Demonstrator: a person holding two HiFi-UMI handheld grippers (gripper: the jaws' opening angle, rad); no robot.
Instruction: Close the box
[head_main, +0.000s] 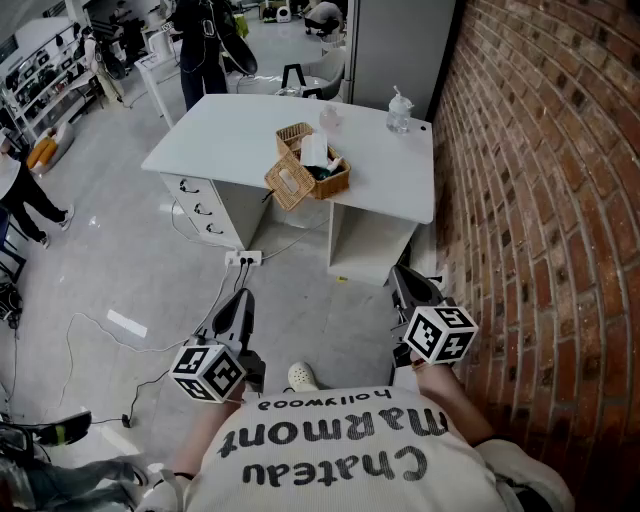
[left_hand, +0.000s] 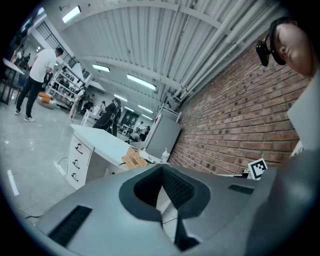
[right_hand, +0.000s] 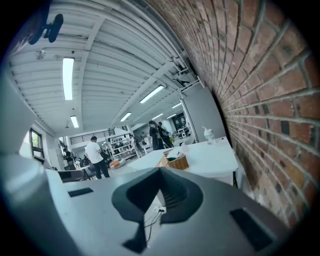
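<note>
A wicker box (head_main: 318, 170) stands on the white table (head_main: 230, 130) far ahead of me, its woven lid (head_main: 289, 183) hanging open at the near left side, with white and dark items inside. The same box shows small in the left gripper view (left_hand: 133, 160) and the right gripper view (right_hand: 175, 162). My left gripper (head_main: 240, 303) is held at waist height over the floor, jaws shut and empty. My right gripper (head_main: 404, 279) is beside the brick wall, also shut on nothing. Both are well short of the table.
A clear bottle (head_main: 398, 112) and a cup (head_main: 329, 118) stand on the table behind the box. A brick wall (head_main: 540, 200) runs along the right. A power strip (head_main: 245, 258) and cables lie on the floor. Drawers (head_main: 200, 205) sit under the table; people stand beyond.
</note>
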